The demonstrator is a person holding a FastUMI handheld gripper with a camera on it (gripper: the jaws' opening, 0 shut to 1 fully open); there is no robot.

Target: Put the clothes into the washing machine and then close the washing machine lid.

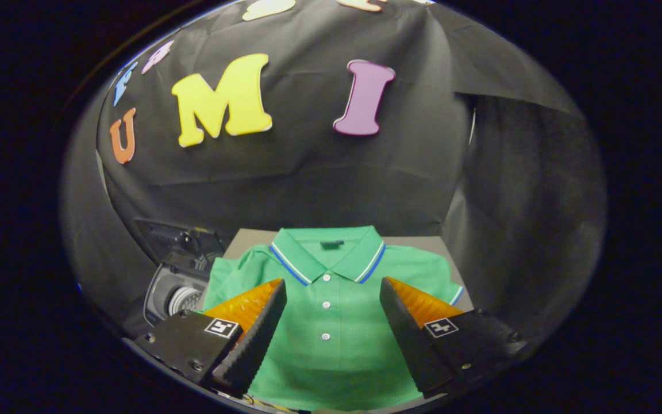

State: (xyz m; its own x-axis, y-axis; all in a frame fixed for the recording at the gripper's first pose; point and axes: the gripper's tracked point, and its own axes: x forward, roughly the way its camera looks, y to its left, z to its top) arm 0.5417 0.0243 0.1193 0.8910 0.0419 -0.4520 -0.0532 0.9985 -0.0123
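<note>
The claw [333, 299] hangs released, its fingers [256, 336] spread wide above a green polo shirt [331, 345] lying flat on the grey bench [250, 237], with the washing machine [173, 293], lid [179, 241] raised, just beside its sleeve.

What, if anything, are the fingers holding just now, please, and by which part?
Nothing: the gripper is open, its fingers apart above the green polo shirt.

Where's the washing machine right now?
In the gripper view, the washing machine, lid up, sits beside the green polo shirt, beyond the open tongs' left finger.
</note>
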